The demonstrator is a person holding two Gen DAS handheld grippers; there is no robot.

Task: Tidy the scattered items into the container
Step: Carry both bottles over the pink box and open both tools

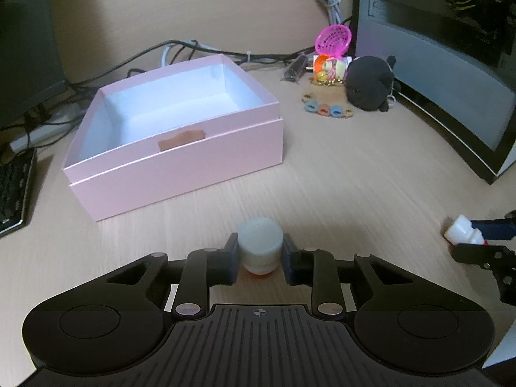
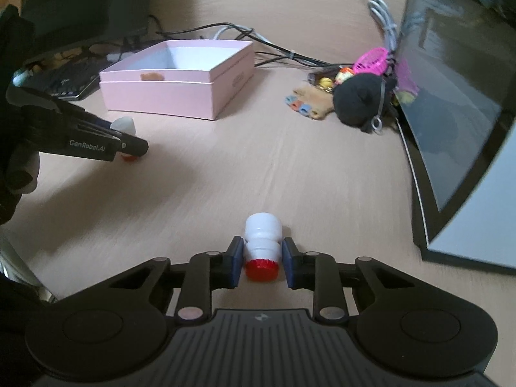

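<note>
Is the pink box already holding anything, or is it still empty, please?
Nearly empty: the pink box has no lid on, and only one small brownish item shows by its near wall; the white floor is otherwise bare.

Each view is taken from a hand-held gripper, angled down, close over the surface [image 1: 338, 177]. The pink box [image 1: 180, 161] is shared by both views.

A pale capped bottle [image 1: 260, 245] with an orange base is seen upright. A white bottle [image 2: 262, 246] with a red cap lies flat. The open pink box [image 1: 193, 158] holds a tan piece [image 1: 182, 139].
</note>
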